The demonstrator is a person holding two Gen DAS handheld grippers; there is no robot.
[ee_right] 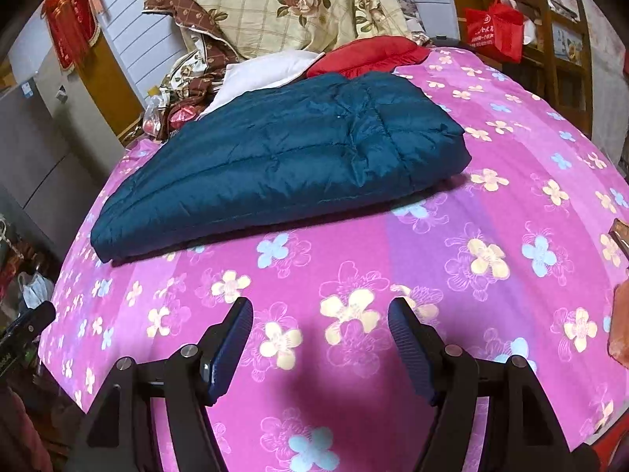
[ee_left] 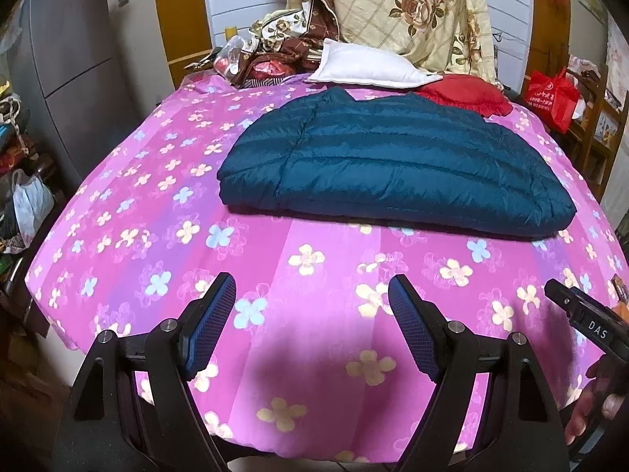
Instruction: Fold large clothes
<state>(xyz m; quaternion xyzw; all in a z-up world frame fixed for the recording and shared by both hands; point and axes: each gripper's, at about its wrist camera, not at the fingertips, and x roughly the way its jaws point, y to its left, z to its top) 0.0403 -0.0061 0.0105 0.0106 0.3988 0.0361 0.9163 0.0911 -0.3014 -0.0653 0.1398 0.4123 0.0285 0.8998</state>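
Observation:
A dark teal quilted down jacket [ee_left: 393, 157] lies folded flat on the pink flowered bed sheet [ee_left: 314, 334]; it also shows in the right wrist view [ee_right: 283, 157]. My left gripper [ee_left: 312, 295] is open and empty, held above the sheet well in front of the jacket's near edge. My right gripper [ee_right: 320, 316] is open and empty too, above the sheet in front of the jacket. The right gripper's body shows at the right edge of the left wrist view [ee_left: 589, 326].
A white pillow [ee_left: 369, 65], a red garment [ee_left: 468, 94] and a floral quilt [ee_left: 412, 11] lie behind the jacket at the head of the bed. A red bag [ee_left: 552, 94] stands on a wooden shelf to the right. A grey cabinet [ee_left: 67, 59] and clutter stand left.

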